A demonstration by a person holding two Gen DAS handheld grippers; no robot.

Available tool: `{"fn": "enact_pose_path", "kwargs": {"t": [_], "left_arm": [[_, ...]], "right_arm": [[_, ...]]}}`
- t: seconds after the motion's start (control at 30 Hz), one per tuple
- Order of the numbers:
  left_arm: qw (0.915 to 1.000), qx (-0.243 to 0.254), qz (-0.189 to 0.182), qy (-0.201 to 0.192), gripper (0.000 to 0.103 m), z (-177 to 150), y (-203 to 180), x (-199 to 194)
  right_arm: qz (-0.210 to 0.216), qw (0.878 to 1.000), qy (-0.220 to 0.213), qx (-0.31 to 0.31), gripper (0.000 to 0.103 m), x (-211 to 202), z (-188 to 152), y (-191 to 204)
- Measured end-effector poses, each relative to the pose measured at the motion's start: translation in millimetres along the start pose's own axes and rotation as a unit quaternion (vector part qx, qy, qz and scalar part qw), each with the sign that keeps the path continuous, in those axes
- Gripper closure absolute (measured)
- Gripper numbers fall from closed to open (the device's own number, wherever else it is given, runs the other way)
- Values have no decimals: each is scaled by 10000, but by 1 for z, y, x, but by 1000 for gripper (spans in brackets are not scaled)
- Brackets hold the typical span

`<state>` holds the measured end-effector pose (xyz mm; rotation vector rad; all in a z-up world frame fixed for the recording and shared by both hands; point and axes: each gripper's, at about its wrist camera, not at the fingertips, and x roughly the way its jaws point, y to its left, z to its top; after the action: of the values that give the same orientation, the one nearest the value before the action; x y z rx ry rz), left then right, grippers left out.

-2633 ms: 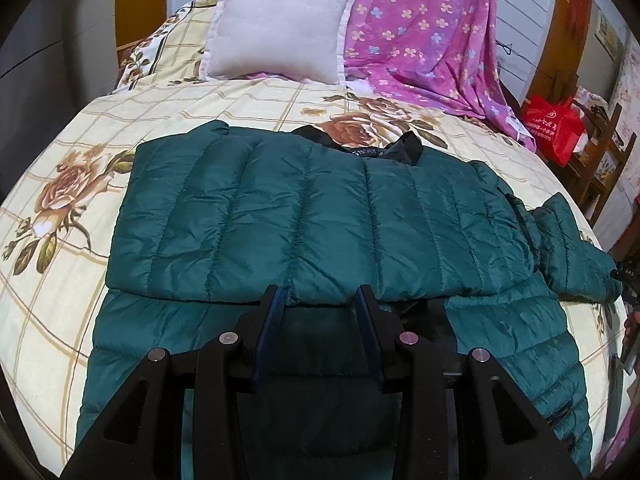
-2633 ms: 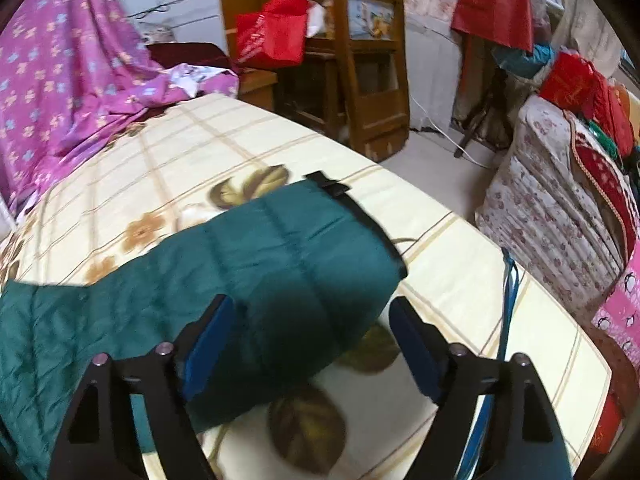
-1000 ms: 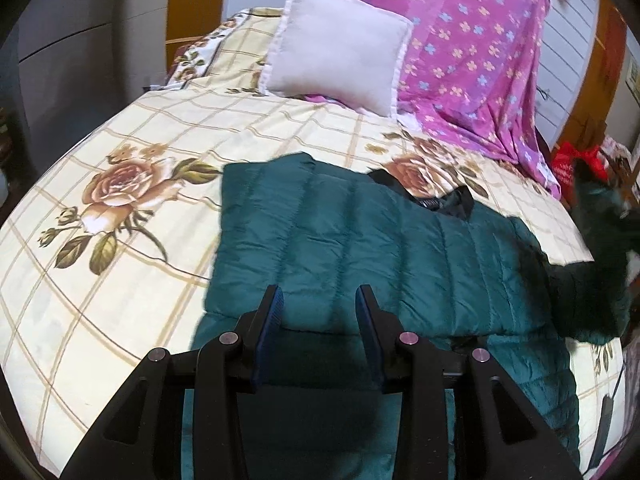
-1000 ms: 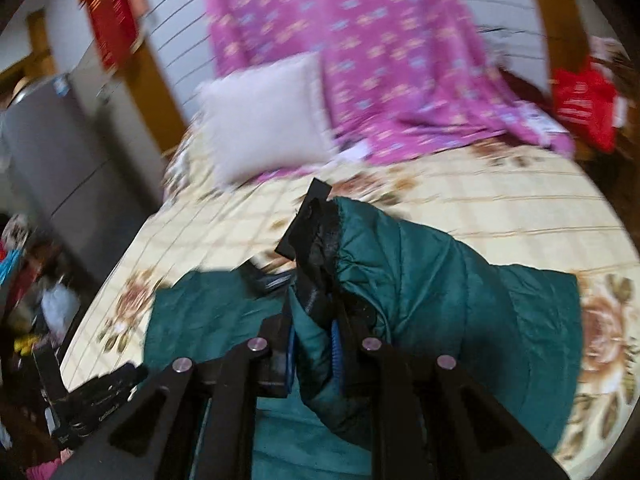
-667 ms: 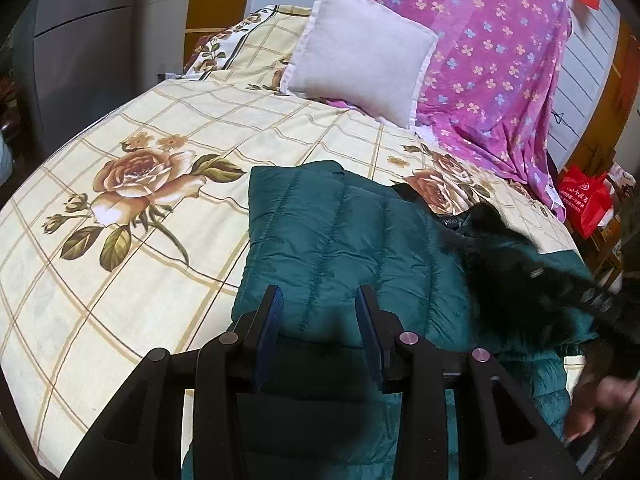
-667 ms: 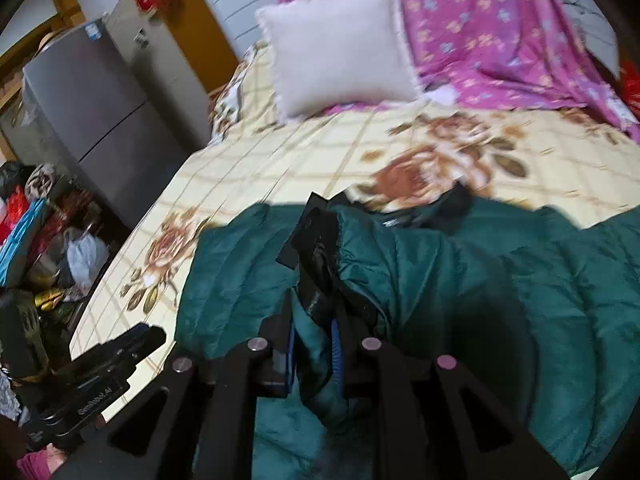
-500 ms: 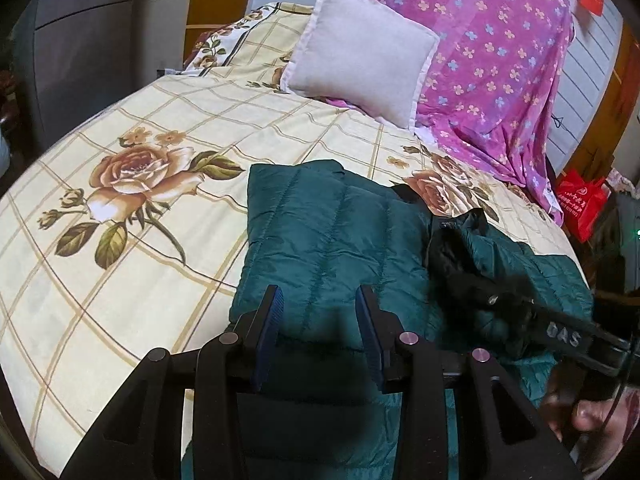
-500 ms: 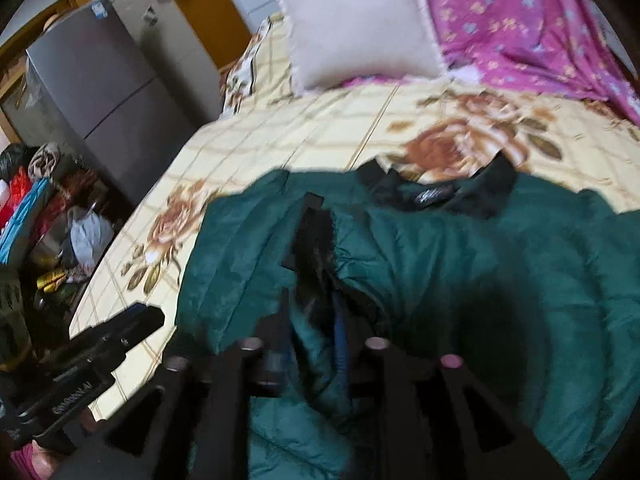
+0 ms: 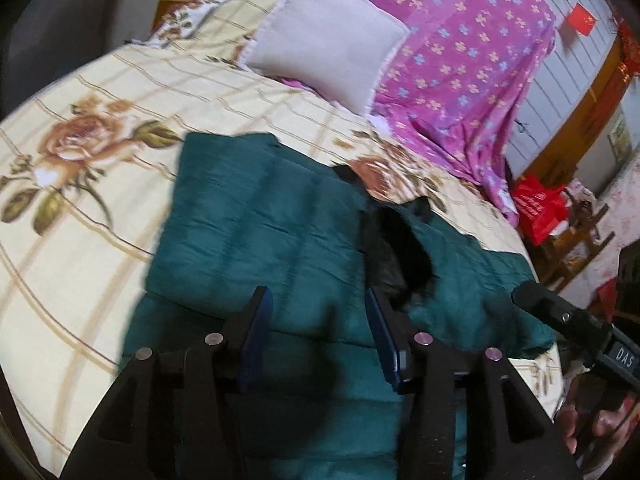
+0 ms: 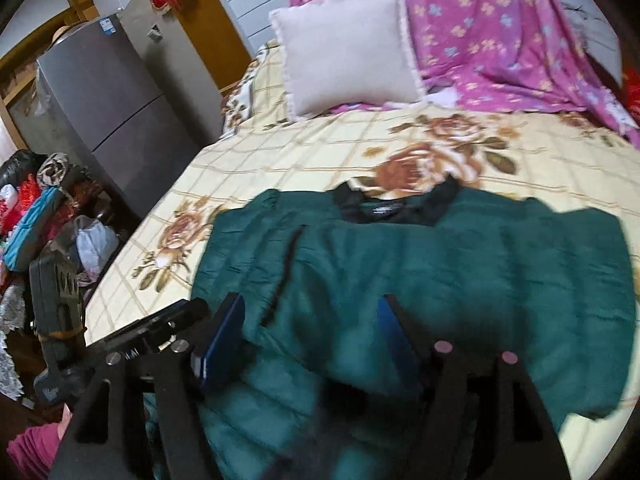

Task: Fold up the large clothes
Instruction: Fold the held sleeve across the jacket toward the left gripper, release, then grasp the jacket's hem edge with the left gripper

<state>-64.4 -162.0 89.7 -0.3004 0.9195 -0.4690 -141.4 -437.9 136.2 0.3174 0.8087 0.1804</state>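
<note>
A dark green quilted jacket (image 9: 260, 220) lies spread on the bed, its black collar (image 10: 392, 208) toward the pillow. Both sleeves are folded in across its body; one black cuff (image 9: 400, 256) rests near the middle. My left gripper (image 9: 320, 320) hovers over the jacket's near part, its jaws opening, fabric below them but not pinched. My right gripper (image 10: 310, 332) is over the folded jacket (image 10: 440, 264), its jaws opening wide with nothing held between them. The right tool's black body (image 9: 560, 316) shows at the right edge of the left wrist view, with a person's hand on it.
The bed has a cream sheet with roses (image 9: 80, 220). A white pillow (image 9: 328, 40) and a purple floral cloth (image 9: 460, 60) lie at its head. A grey fridge (image 10: 112, 92) and piled clutter (image 10: 40, 208) stand to the left, a red bag (image 9: 536, 208) to the right.
My right gripper carried the sleeve across over the jacket's body, then opened and let it go; the sleeve now lies flat. My left gripper's jaws have widened.
</note>
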Motion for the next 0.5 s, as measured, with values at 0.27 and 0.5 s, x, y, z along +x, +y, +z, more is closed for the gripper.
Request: {"fn": "enact_pose_path", "kwargs": {"t": [0.27,0.5], "left_arm": [[9997,252,-68,-27,72,-3,-40,11],[9997,220,27,125,72,-7,-56,30]], "right_arm": [[-356,9993,-126,31,27,-53,-20,-37],[-458,9985,-257,136,26,-75,-30,-58]]}}
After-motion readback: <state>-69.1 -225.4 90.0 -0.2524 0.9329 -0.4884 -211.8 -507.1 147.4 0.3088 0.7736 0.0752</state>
